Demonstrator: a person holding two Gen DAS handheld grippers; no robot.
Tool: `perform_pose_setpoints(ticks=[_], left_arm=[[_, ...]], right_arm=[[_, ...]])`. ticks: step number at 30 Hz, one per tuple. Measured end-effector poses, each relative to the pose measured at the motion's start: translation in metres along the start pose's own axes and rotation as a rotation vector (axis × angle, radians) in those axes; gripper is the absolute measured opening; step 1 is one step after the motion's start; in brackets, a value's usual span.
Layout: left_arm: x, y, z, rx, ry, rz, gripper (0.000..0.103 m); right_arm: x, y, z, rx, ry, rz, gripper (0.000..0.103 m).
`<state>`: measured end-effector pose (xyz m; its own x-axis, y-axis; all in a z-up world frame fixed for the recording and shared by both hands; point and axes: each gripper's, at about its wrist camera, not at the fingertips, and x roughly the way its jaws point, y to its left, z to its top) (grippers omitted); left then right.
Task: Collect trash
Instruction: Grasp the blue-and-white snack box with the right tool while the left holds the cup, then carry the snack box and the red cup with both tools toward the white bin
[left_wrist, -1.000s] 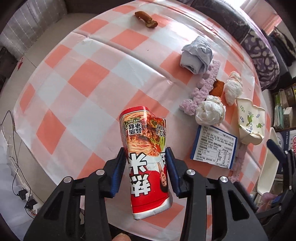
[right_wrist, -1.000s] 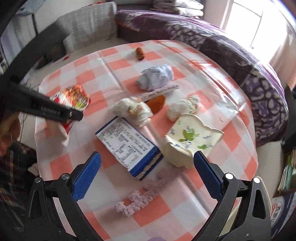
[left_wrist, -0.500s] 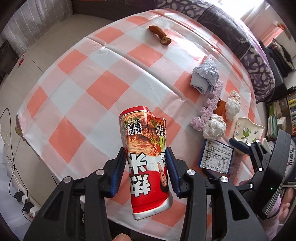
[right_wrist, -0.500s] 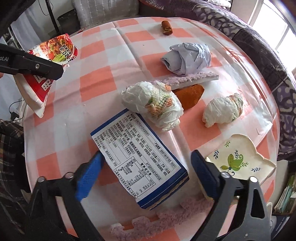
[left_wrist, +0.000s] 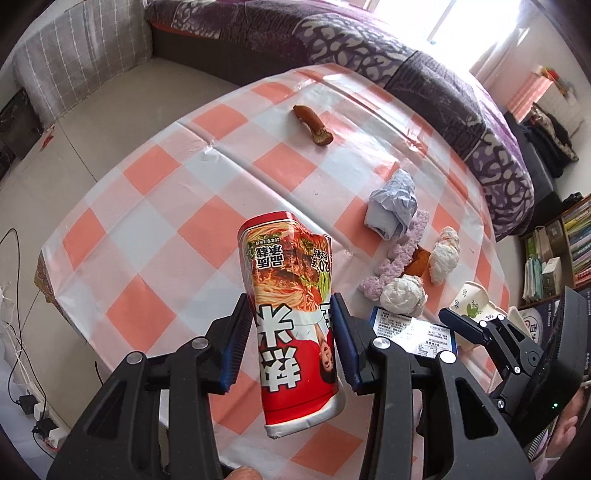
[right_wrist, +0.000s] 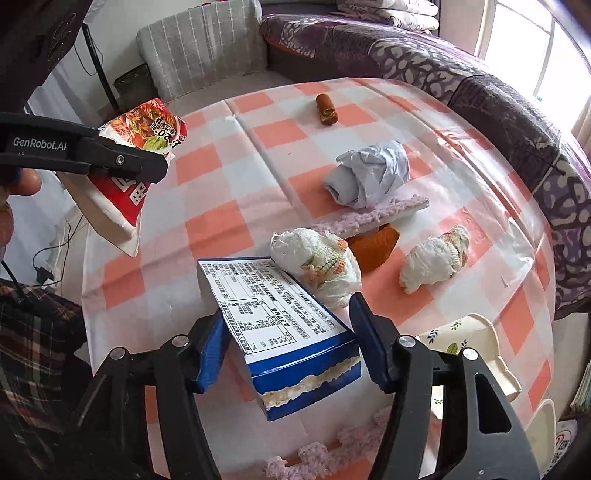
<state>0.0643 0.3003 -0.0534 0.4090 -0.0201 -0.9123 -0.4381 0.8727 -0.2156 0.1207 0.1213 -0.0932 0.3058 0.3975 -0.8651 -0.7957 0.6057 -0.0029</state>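
- Trash is what both hands are after: the blue box (right_wrist: 284, 332) lies tilted near the front edge of the desk (right_wrist: 221, 206), one end raised off the checked cloth.
- The right gripper (right_wrist: 288, 350) has just been closing, and the box sits between its blue pads; both pads look to touch the box sides, though how firm the hold is I cannot tell.
- The gripper takes the box across its narrow width, likely because that side fits the jaws.
- The left gripper (left_wrist: 288, 343) is clamped on a red snack wrapper (left_wrist: 291, 314), held in the air to the left of the box, probably kept aloft until there is somewhere to drop it.
- Just behind the box lies a crumpled white paper ball (right_wrist: 314, 266); a second paper ball (right_wrist: 436, 258) and a grey wad (right_wrist: 369, 173) lie farther back.
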Motion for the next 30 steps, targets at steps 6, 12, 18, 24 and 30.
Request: perform_pose_setpoints(ticks=[6,12,18,24,30], left_arm=[[-0.01,-0.003,0.004,0.003,-0.075,0.016,0.043],[-0.023,-0.01,0.007,0.018,-0.161,0.031,0.043],[-0.038,-0.02,0.009,0.025,-0.262,0.041,0.043],[-0.047,-0.037,0.01,0.049,-0.342,0.069,0.043],[-0.048,-0.052,0.01,0.069,-0.377,0.083,0.043]], right_arm=[[-0.015,-0.009,0.005,0.067,-0.064,-0.019,0.04],[-0.039,-0.014,0.011,0.116,-0.164,-0.043,0.04],[-0.063,-0.022,0.017,0.17,-0.275,-0.103,0.04],[-0.081,-0.032,0.014,0.225,-0.344,-0.15,0.04],[-0.094,-0.04,0.01,0.264,-0.367,-0.166,0.04]])
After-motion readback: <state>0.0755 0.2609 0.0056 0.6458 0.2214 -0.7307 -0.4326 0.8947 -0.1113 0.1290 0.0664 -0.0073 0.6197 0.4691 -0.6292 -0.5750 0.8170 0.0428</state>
